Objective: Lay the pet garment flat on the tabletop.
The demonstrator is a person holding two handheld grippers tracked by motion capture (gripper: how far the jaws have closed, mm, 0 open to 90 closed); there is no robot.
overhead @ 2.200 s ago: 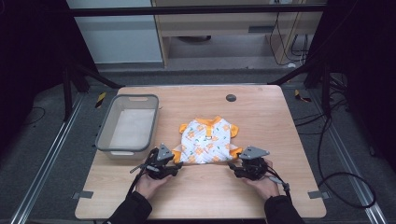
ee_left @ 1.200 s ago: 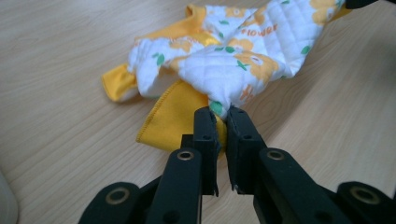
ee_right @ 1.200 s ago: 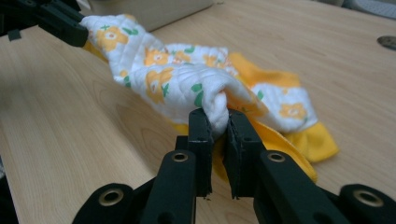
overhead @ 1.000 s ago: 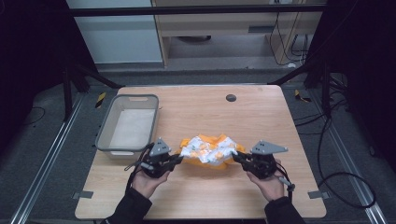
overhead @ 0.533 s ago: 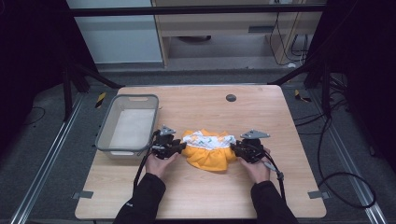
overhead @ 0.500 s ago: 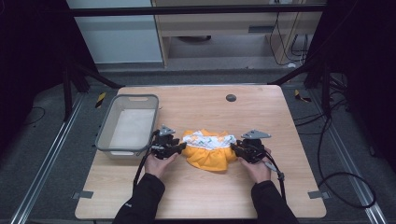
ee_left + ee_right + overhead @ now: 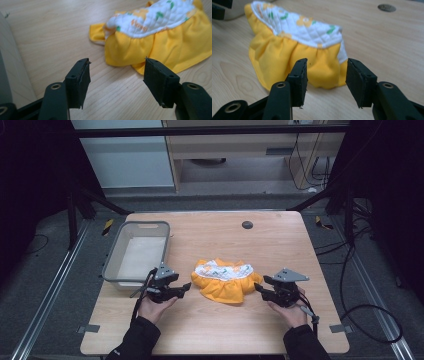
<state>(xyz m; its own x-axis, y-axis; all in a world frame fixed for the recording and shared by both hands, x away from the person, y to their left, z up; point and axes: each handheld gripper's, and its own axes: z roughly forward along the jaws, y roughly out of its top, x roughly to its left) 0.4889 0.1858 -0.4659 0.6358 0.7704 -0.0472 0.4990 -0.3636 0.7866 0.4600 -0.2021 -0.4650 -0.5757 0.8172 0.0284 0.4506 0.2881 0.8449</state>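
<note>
A small garment (image 7: 226, 280) with a yellow skirt and a white quilted printed top lies folded on the wooden table (image 7: 210, 330). My left gripper (image 7: 186, 286) rests just left of it, apart from the cloth. Its jaws have just been opening and stand open with nothing between them, as the left gripper view (image 7: 116, 68) shows, with the garment (image 7: 155, 37) beyond. My right gripper (image 7: 259, 287) sits at the garment's right edge. Its jaws have also just been opening. In the right gripper view (image 7: 325, 70) they stand open, clear of the yellow cloth (image 7: 274, 55) ahead.
A grey mesh basket (image 7: 137, 252) stands at the table's left, close behind my left gripper; its wall (image 7: 10, 75) shows in the left gripper view. A dark round grommet (image 7: 247, 224) sits in the far middle of the table, and also far right in the right gripper view (image 7: 387, 7).
Both grippers have let go of the garment, opened, and drawn back toward the person and outward. The garment now lies folded over with the yellow skirt toward the near edge.
</note>
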